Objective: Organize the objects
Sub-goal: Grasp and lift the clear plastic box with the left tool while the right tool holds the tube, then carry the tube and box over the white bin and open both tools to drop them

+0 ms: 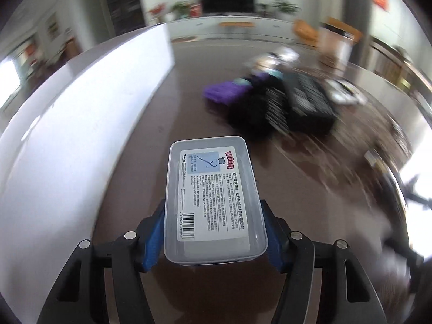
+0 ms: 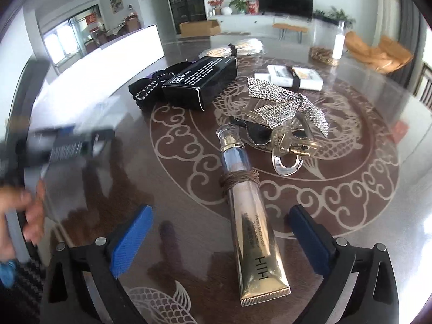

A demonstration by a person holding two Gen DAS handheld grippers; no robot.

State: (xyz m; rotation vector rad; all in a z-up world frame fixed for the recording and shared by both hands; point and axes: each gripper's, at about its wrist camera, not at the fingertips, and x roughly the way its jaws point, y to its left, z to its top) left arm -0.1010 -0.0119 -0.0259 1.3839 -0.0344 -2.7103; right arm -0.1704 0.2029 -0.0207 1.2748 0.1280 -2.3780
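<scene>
Bright living room: wall television (image 2: pixel 285 1), white cabinet (image 2: pixel 243 21), plants (image 2: pixel 239 2).

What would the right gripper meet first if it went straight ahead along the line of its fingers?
Most likely the gold tube, which already lies between the open right gripper fingers, cap pointing away. Beyond it sits the rhinestone hair clip, though depth is hard to judge.
</scene>
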